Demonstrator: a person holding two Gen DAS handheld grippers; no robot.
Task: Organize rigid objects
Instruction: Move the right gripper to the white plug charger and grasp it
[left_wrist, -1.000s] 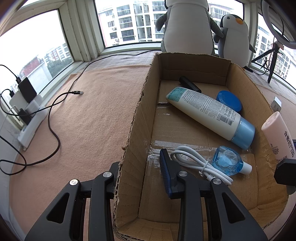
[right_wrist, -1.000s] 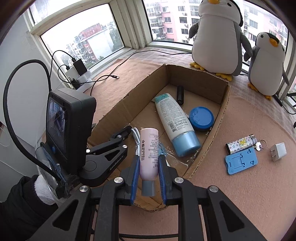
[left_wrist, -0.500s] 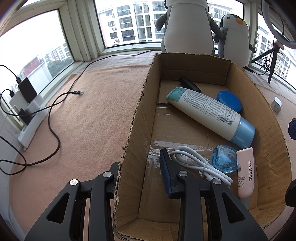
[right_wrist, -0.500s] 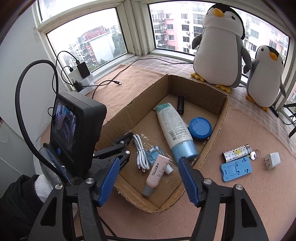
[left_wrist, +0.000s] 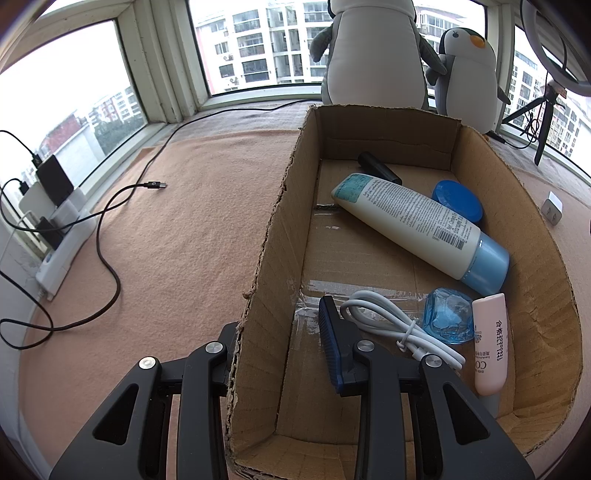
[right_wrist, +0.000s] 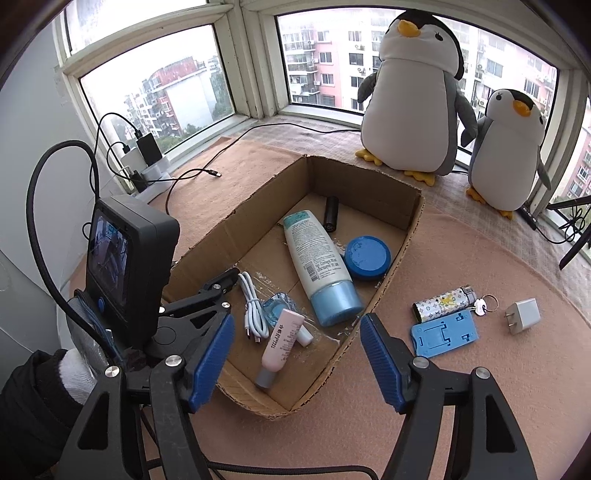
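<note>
The pink tube, clamped a second ago between the blue pads of the right hand-held gripper, now lies free on the floor of the cardboard box. That gripper hangs above the box's near corner, its jaws opening with nothing between them. The left hand-held gripper has not shifted: it is clenched on the box's left wall, one finger outside and the blue-padded one inside.

The tube is pale pink with dark print along its side and a grey cap. In the right wrist view its long axis runs diagonally, cap toward the near wall and crimped end toward the middle of the box. It lies against a small clear blue bottle, just beside a coiled white cable. Beyond them lie a large white tube with a blue cap, a round blue jar and a small black cylinder.
</note>
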